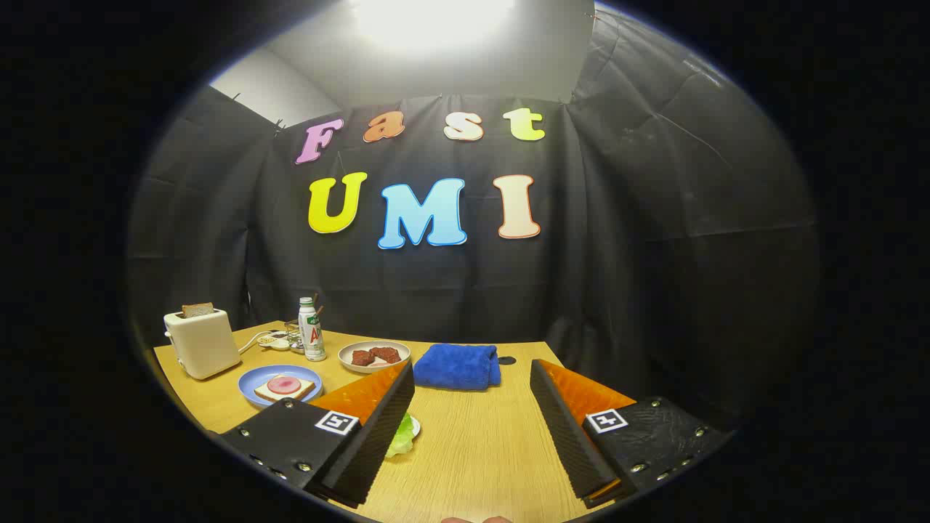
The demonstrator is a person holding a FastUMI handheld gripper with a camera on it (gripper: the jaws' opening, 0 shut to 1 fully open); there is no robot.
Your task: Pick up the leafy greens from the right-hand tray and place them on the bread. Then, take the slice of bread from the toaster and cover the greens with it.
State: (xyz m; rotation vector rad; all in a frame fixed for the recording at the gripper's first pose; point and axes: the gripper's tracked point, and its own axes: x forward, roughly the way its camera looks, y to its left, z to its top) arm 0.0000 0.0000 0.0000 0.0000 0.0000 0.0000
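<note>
Hovering: the gripper hangs over the wooden table, tilted slightly, looking level across it toward the black cloth wall.
Fingers: spread wide apart, with bare tabletop between them and nothing held.
Leafy greens: a pale green leaf lies on a small white tray, showing just past the inner edge of the left finger, which hides most of it; the finger does not seem to press on it, though I cannot tell for sure.
Bread: one slice lies on a blue plate beyond the left finger, with a round pink slice on top.
Toaster: a cream toaster stands at the far left corner of the table, behind the blue plate, with a slice of bread sticking up from its slot.
Bottle: a white bottle stands to the right of the toaster, next to a small wire rack.
Second plate: a pale plate with dark red pieces sits beyond the tip of the left finger.
Cloth: a folded blue towel lies straight ahead, beyond the gap between the fingers.
In the way: the left finger stands over the tray with the greens.
</note>
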